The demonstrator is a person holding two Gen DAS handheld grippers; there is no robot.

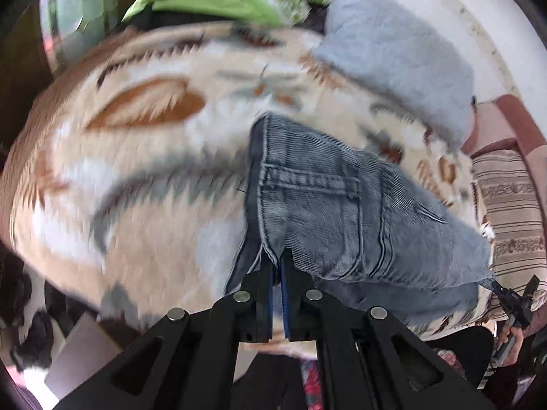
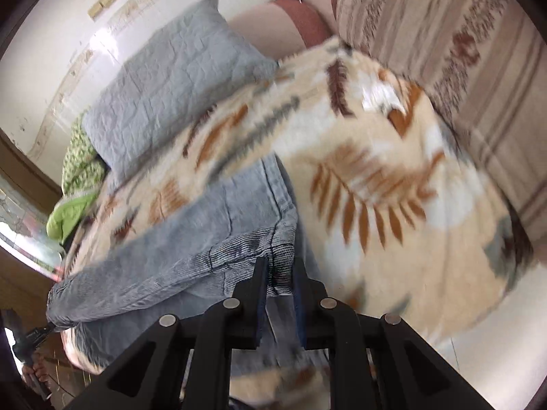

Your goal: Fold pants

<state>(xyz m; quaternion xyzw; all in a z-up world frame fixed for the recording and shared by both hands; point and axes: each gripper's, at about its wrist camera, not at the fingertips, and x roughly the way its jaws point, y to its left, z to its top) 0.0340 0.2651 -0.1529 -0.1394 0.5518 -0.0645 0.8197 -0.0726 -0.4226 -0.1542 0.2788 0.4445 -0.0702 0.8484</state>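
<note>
Left gripper: we have our left gripper [image 1: 276, 266] clamped tight on a corner of the pants [image 1: 342, 212], right by the dark side seam, with the fingers [image 1: 265, 273] pinching denim between them.
Right gripper: our right gripper [image 2: 278, 273] is closed on the other end of the same lifted edge, with a thick hemmed fold of cloth bunched between its jaws.
Where the pants are: on the leaf-patterned blanket [image 1: 143, 157] that covers the bed, the near edge raised between our two grippers and the rest lying flat toward the grey pillow [image 2: 164, 85].
Progress: we judge a fold is under way; the denim already looks doubled into a short, wide bundle, but the held edge is not yet laid down.
Left to do: we reckon on carrying this edge across, setting it down square, letting go, and possibly one more fold.
Look of the pants: faded grey-blue denim, ribbed with wear lines, a back pocket facing up, and a frayed corner.
</note>
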